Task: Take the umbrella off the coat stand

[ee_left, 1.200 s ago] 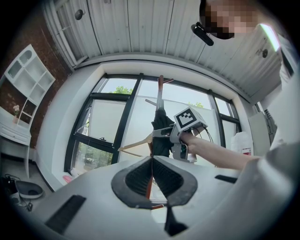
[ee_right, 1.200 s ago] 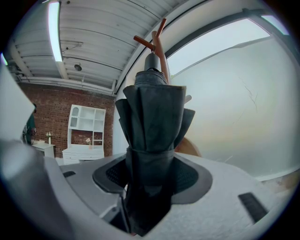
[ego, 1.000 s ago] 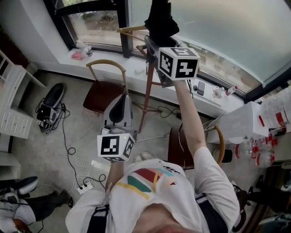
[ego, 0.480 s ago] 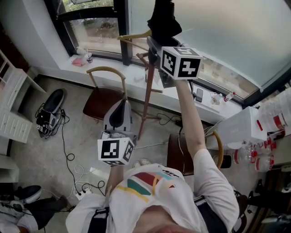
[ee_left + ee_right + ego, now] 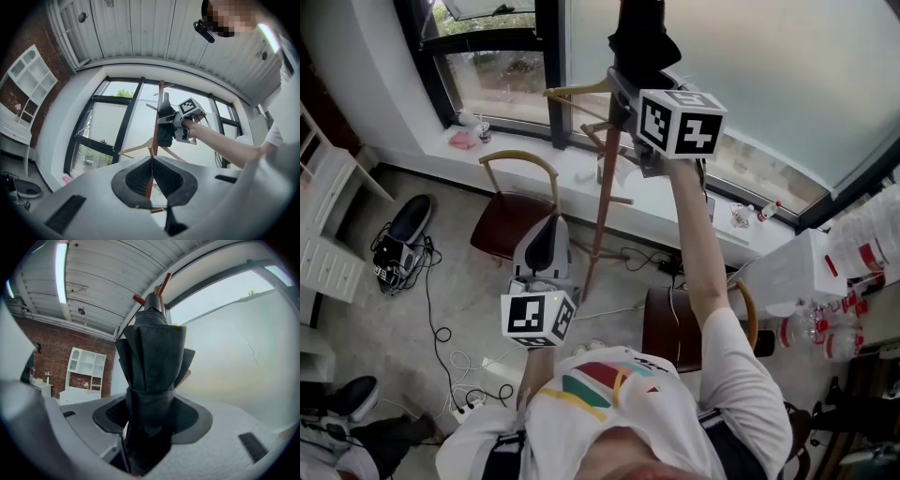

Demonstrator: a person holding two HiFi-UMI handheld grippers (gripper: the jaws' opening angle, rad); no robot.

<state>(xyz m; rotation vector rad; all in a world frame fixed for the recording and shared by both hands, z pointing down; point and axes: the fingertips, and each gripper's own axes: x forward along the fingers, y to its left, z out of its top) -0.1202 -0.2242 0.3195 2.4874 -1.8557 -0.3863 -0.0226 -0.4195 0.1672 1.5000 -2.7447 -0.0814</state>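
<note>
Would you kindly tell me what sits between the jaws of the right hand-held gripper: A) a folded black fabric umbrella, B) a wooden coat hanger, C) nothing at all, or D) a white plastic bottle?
A: in the right gripper view the folded black fabric umbrella fills the gap of the right hand-held gripper, whose pads press on it.

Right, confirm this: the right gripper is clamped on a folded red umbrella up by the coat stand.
Wrong colour: the umbrella is black, as the right gripper view shows. Otherwise yes: the right gripper is clamped on it, folded, up by the coat stand.
</note>
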